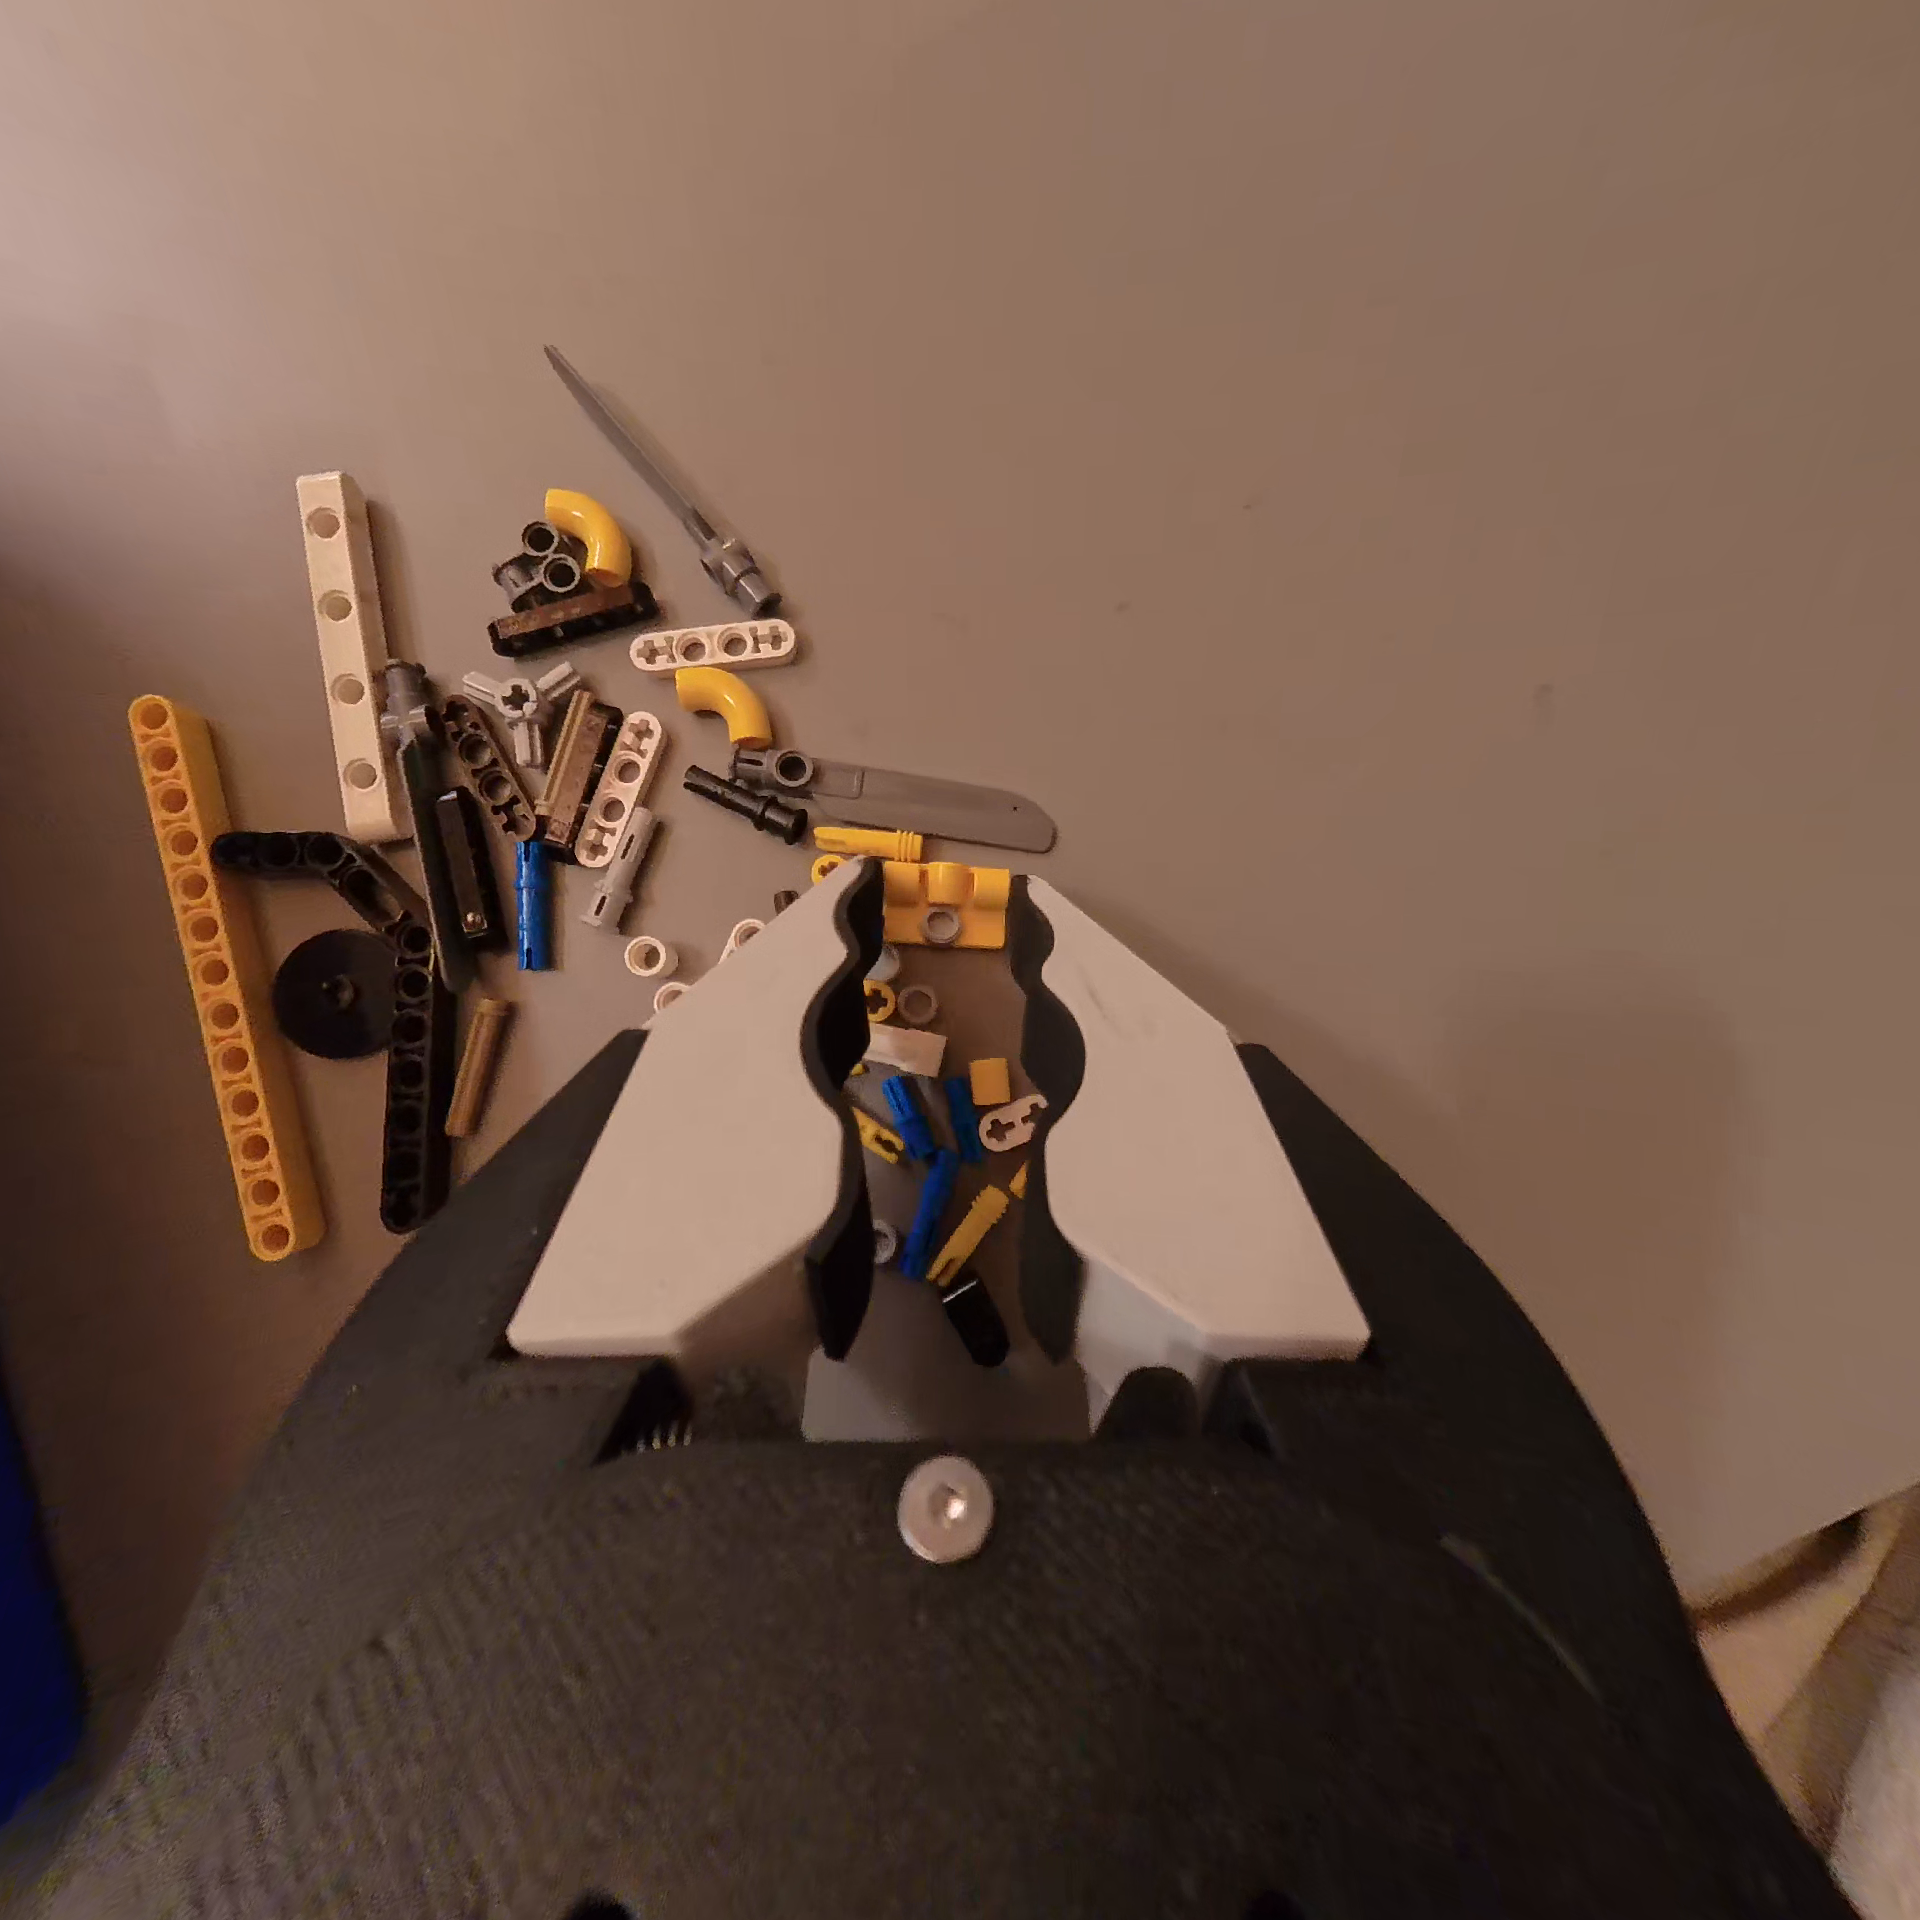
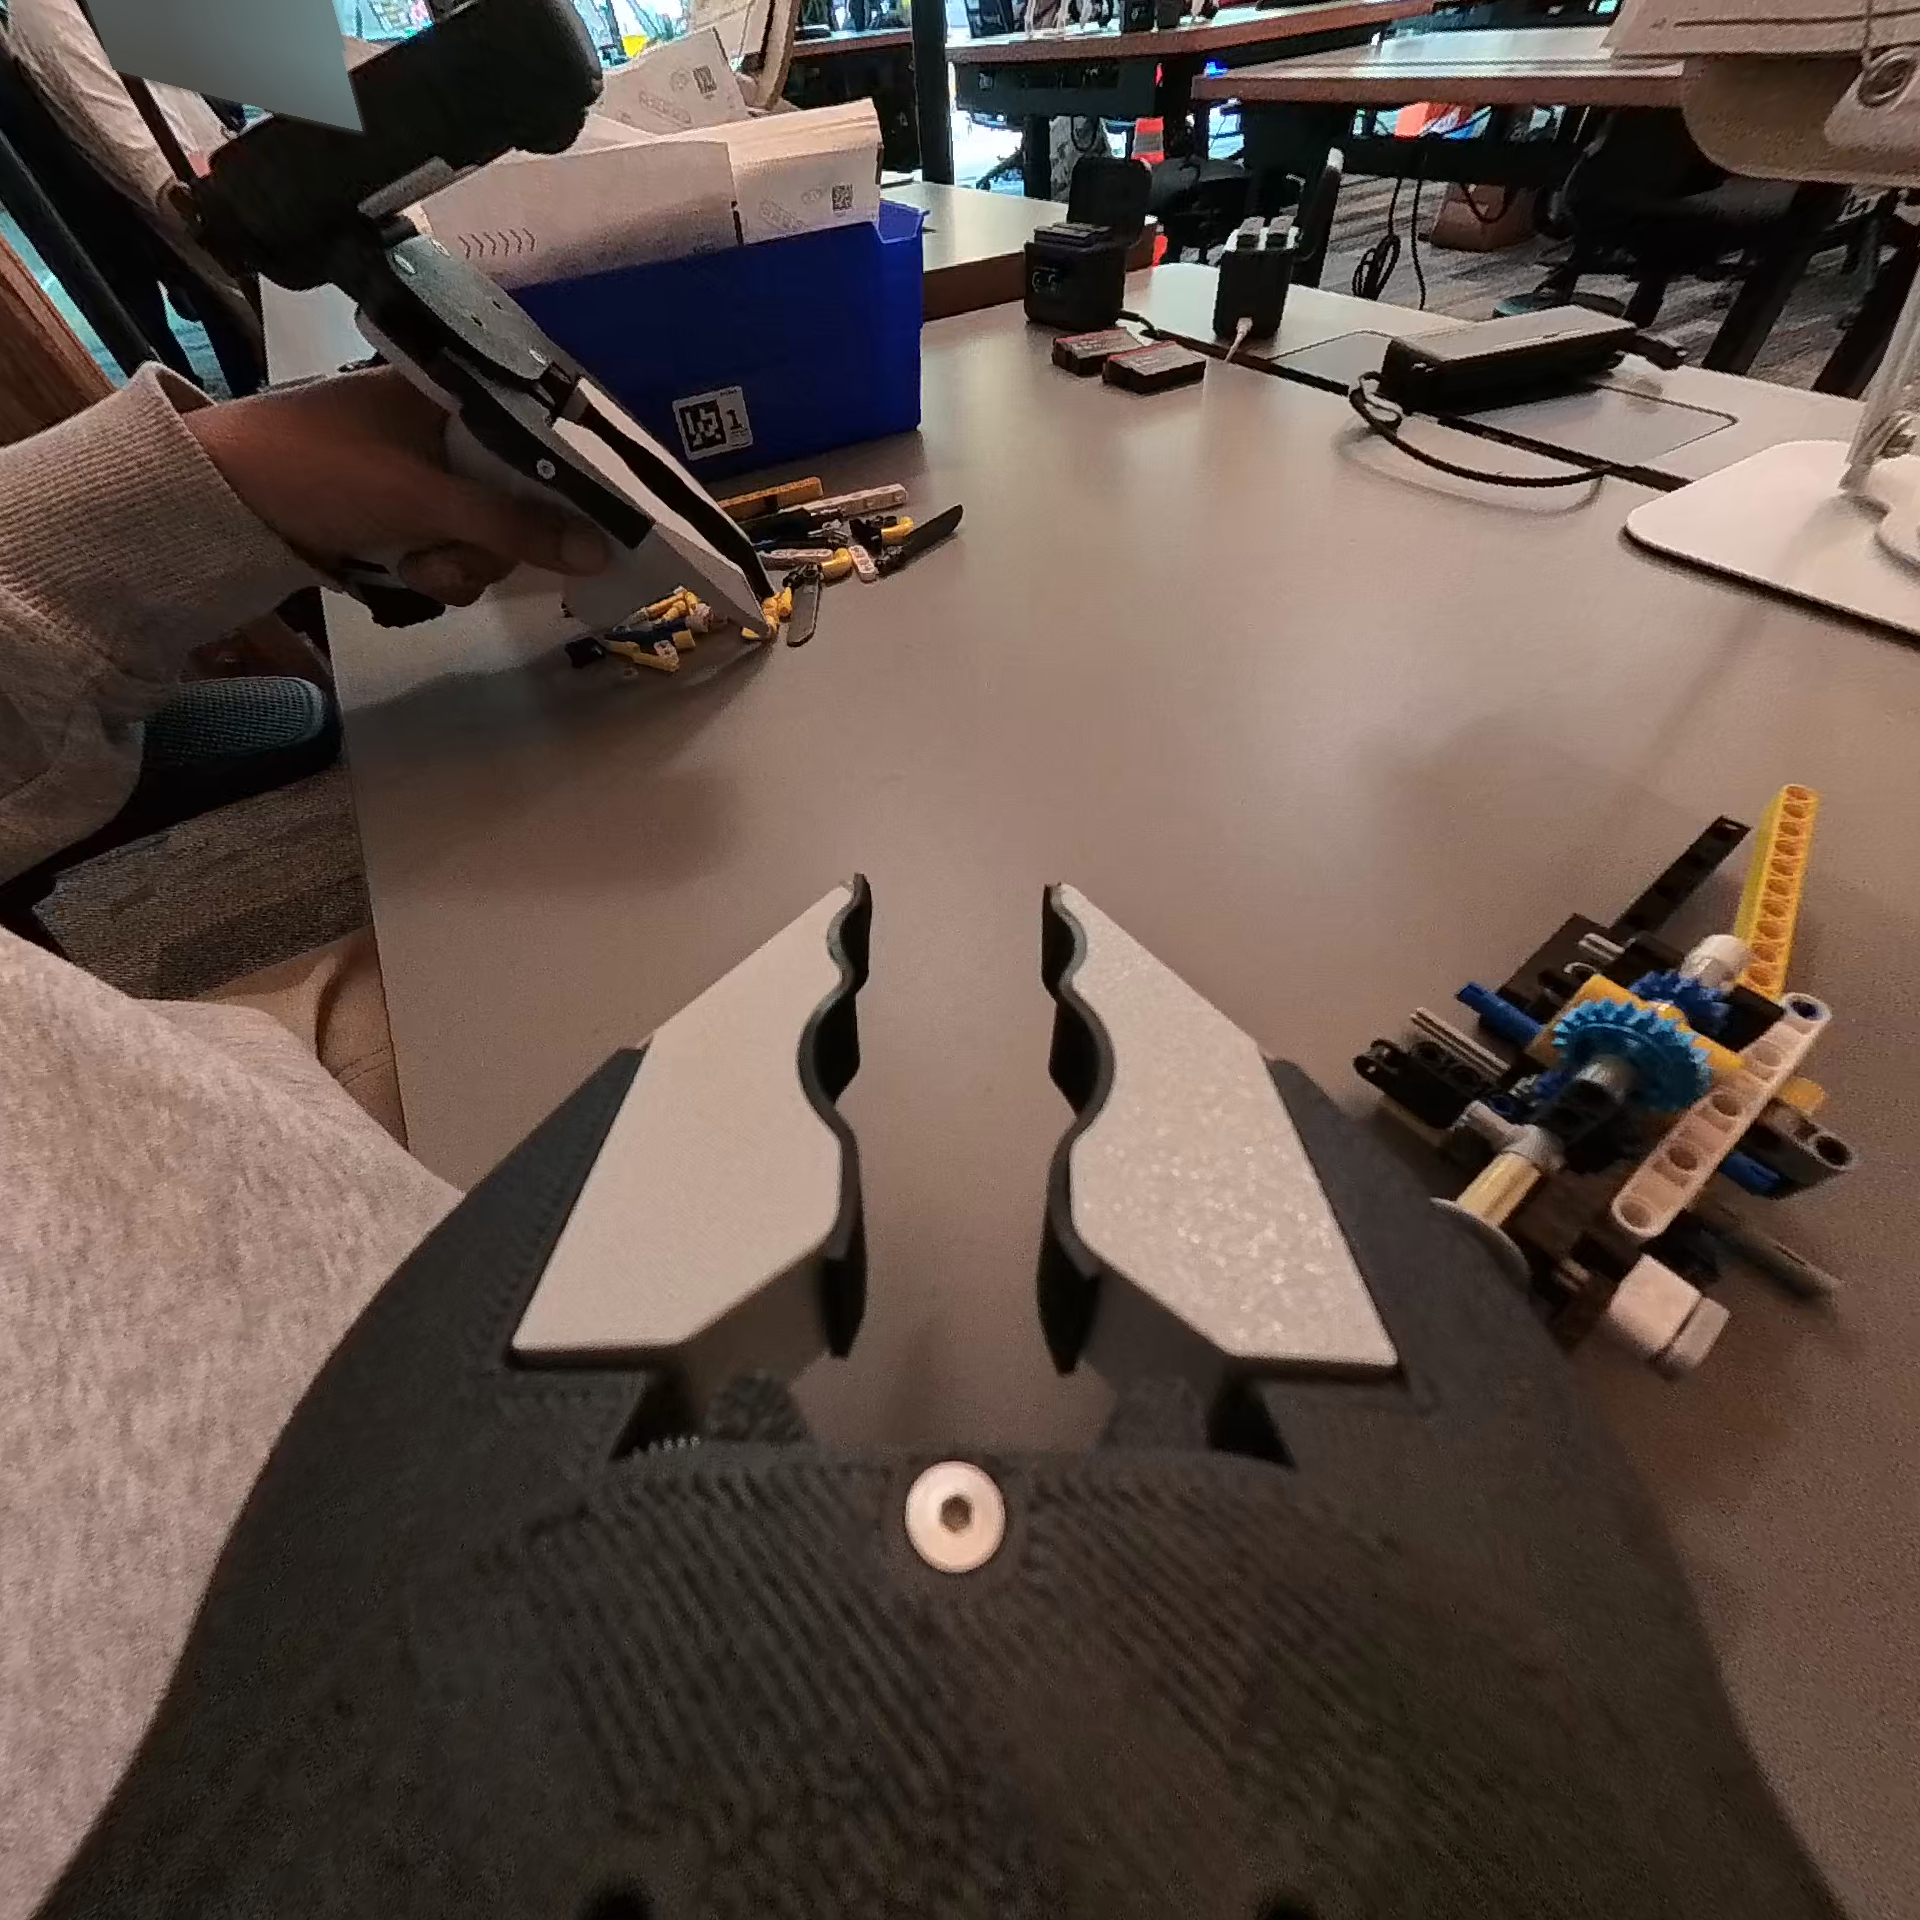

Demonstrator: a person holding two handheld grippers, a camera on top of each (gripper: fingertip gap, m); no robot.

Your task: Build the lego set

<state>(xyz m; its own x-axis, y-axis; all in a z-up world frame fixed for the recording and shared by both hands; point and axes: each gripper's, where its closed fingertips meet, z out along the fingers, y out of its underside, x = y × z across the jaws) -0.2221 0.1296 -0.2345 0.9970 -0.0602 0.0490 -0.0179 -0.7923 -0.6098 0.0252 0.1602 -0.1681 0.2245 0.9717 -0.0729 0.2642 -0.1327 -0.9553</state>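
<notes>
My left gripper (image 1: pixel 945 878) points down at the grey table (image 1: pixel 1351 520), at the right edge of a scatter of loose lego pieces. Its jaws are closed on both sides of a small yellow connector block (image 1: pixel 945 909) that rests on the table. Small blue pins (image 1: pixel 914 1117) and yellow bits lie under the fingers. The left gripper also shows in the right wrist view (image 2: pixel 764 623), tip down at the pile. My right gripper (image 2: pixel 956 894) is open and empty above bare table. The partly built model (image 2: pixel 1621 1081), with a blue gear, lies to its right.
Left of the left gripper lie a long yellow beam (image 1: pixel 218 977), a white beam (image 1: pixel 348 655), a black angled beam (image 1: pixel 405 997) and grey blades (image 1: pixel 935 810). A blue bin (image 2: pixel 748 322) with papers stands behind the pile. Chargers and cables (image 2: pixel 1496 364) sit at the back. Some 25 cm of space lies between my two pairs of fingers.
</notes>
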